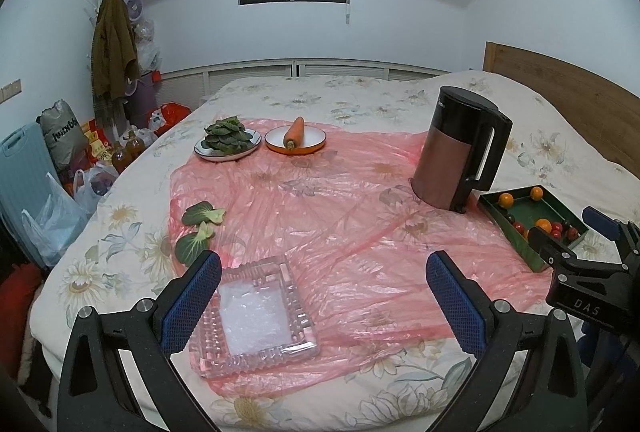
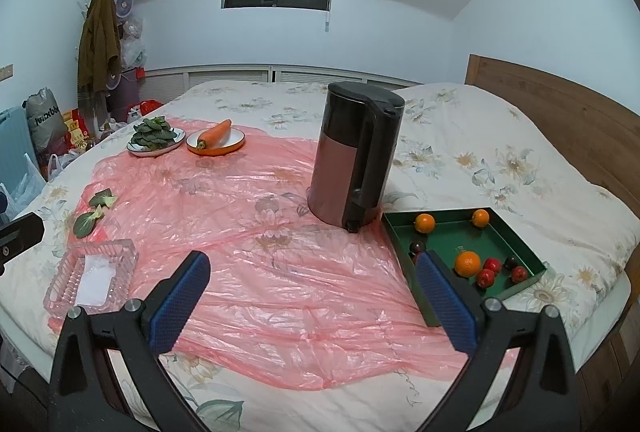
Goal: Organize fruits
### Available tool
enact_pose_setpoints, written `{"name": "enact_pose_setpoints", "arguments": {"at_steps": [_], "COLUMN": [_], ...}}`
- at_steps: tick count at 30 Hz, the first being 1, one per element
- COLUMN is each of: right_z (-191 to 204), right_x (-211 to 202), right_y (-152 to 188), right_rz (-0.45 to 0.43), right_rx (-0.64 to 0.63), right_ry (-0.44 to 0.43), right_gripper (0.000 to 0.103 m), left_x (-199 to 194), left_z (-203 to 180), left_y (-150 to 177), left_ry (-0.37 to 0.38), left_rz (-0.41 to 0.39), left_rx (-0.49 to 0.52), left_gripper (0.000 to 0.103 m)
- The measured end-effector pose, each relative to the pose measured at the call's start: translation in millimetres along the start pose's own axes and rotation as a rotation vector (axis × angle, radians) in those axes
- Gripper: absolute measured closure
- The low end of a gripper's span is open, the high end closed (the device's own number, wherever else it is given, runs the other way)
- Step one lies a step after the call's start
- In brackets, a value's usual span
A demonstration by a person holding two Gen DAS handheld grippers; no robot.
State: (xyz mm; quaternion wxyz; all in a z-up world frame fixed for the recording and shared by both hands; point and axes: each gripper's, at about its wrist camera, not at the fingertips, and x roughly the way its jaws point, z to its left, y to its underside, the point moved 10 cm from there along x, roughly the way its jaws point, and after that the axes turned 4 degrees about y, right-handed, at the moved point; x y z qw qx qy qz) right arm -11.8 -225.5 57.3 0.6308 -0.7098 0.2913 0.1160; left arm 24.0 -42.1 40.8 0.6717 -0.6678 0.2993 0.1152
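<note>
My bed (image 2: 460, 135) under a floral cover, pink plastic sheet (image 2: 256, 272) spread across it, on the sheet a kettle (image 2: 352, 159), glass tray (image 2: 94, 276), plate of greens (image 2: 154, 137), carrot plate (image 2: 216, 143), two loose leaves (image 2: 94, 216), green fruit tray (image 2: 464, 244) at the sheet's right edge.

I see a thin, crinkled, glossy pink plastic sheet (image 2: 280, 272) over the matt floral cloth bedspread (image 2: 500, 159). The ribbed clear glass tray (image 1: 256, 312) glints. My grippers' blue finger pads (image 2: 182, 302) look rough and dimpled. The headboard (image 2: 560, 111) is matt grained wood; the green rectangular tray (image 2: 516, 244) looks matt.
</note>
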Motion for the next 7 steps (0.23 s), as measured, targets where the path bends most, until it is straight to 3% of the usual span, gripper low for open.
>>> {"name": "enact_pose_setpoints", "arguments": {"at_steps": [7], "right_z": [-0.7], "right_x": [1.2], "right_y": [0.9], "right_rz": [0.001], "right_rx": [0.001], "right_ry": [0.002], "right_gripper": [0.0], "left_x": [3.6], "left_z": [4.0], "left_y": [3.5], "left_ry": [-0.006], "left_rz": [0.008], "left_rx": [-0.008], "left_gripper": [0.002]}}
